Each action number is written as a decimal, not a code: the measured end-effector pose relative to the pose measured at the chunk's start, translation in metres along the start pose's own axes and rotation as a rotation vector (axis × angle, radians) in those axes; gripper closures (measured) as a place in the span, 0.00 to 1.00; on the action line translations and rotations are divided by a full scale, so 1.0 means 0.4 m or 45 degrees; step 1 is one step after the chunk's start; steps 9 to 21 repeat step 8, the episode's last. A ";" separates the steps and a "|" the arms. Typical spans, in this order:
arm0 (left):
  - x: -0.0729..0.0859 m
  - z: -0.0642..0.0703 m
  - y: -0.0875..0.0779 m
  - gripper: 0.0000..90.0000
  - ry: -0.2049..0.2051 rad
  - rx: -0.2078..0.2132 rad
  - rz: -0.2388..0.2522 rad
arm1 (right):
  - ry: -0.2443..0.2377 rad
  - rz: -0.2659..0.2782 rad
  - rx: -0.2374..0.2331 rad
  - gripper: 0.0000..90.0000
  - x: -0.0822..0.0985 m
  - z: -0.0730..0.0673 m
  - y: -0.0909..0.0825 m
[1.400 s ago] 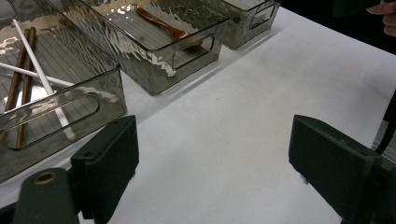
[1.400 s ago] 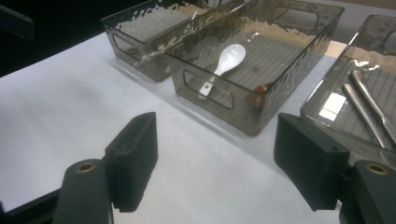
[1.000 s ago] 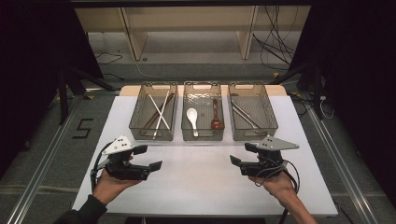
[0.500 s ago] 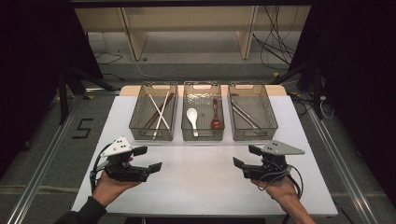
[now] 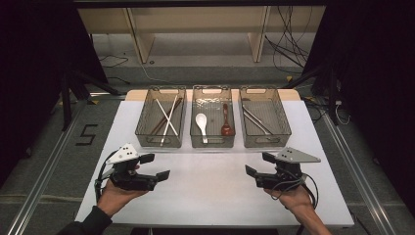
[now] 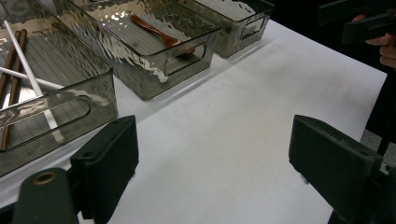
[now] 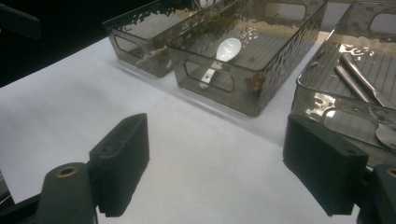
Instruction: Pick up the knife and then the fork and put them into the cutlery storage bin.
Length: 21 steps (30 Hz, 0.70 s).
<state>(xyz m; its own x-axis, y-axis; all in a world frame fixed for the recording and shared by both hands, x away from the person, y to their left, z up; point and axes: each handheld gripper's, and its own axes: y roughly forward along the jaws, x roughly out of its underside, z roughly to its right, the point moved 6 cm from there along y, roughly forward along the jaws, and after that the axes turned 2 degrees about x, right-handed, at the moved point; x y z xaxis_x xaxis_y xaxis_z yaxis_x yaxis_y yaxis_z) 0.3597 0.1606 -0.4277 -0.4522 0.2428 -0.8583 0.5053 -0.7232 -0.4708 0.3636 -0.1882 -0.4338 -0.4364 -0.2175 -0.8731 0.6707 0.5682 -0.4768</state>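
Right gripper (image 5: 257, 165) has drifted slightly outward and nearer the person since a second ago; left gripper (image 5: 155, 166) sits about where it was. Both hover low over the bare white table (image 5: 215, 191), jaws spread wide, holding nothing. Beyond them — three smoky bins in a row: left bin (image 5: 161, 122) with chopsticks (image 5: 169, 120), middle bin (image 5: 211, 122) with white spoon (image 5: 201, 125) and brown spoon (image 5: 226, 122), right bin (image 5: 264, 122) with metal cutlery (image 5: 255, 120).

left hand-held gripper (image 5: 155, 166): black, grey plate, cable | right hand-held gripper (image 5: 258, 164): same | dark sleeve (image 5: 90, 224)
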 end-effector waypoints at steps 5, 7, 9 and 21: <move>0.000 -0.003 -0.001 0.17 0.001 -0.004 -0.003 | -0.004 0.000 0.003 0.26 0.000 0.000 0.001; 0.000 -0.003 -0.001 0.17 0.002 -0.005 -0.002 | -0.002 -0.001 0.003 0.26 0.000 0.000 0.001; 0.000 -0.003 -0.001 0.17 0.000 -0.006 -0.001 | -0.001 -0.002 0.002 0.26 0.000 0.000 0.001; 0.000 -0.003 -0.001 0.17 0.000 -0.006 -0.001 | -0.001 -0.002 0.002 0.26 0.000 0.000 0.001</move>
